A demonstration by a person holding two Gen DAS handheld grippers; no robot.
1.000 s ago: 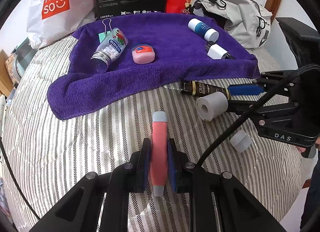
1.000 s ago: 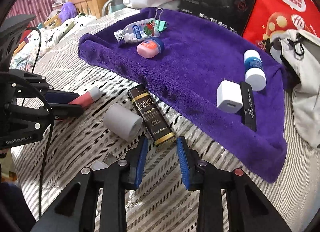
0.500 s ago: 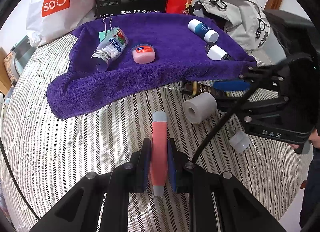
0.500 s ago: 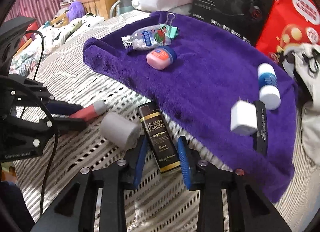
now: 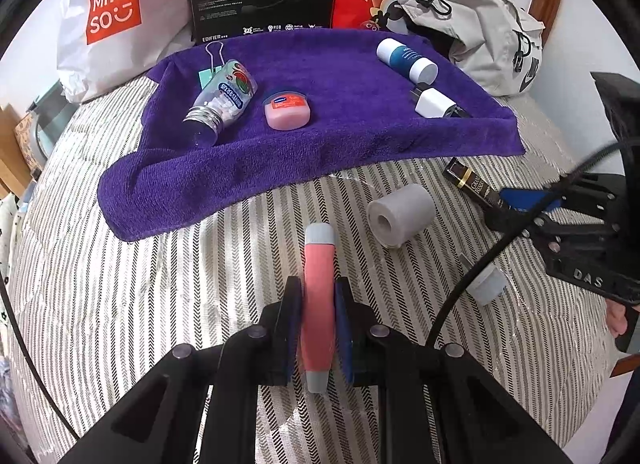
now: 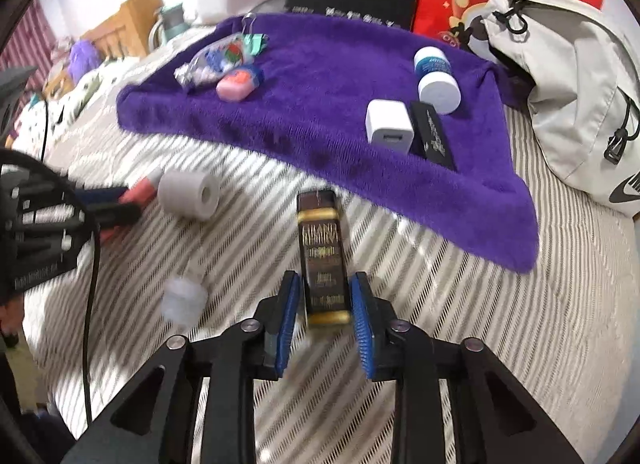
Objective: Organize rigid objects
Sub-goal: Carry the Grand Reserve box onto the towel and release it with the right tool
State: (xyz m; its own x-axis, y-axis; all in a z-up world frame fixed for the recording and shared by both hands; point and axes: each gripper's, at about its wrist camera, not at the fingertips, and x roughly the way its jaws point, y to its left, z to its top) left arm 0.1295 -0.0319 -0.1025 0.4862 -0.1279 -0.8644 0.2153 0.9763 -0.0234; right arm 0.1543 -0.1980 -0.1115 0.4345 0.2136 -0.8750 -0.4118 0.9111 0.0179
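Note:
My left gripper (image 5: 318, 304) is shut on a pink tube (image 5: 319, 264) with grey caps, held just above the striped bed cover. A dark "Grand Reserve" box (image 6: 323, 260) lies on the cover near the purple towel (image 6: 328, 64). My right gripper (image 6: 326, 284) is open and straddles the box's near end, with small gaps on both sides. The left wrist view shows that box (image 5: 470, 182) at the far right, with the right gripper (image 5: 520, 204) around it. On the towel lie a pill bottle (image 5: 224, 104), a pink jar (image 5: 287, 110), a blue-and-white bottle (image 5: 406, 60) and a white charger (image 5: 434, 104).
A grey roll (image 5: 400, 214) and a small translucent cap (image 5: 486, 284) lie on the bed cover between the grippers. A binder clip (image 5: 212, 64) sits on the towel. A white Miniso bag (image 5: 116, 12), boxes and a grey backpack (image 5: 480, 32) line the far side.
My right gripper has swung round and forward, so the dark box now lies lengthwise between its fingers. The left gripper keeps its hold on the pink tube and has barely shifted.

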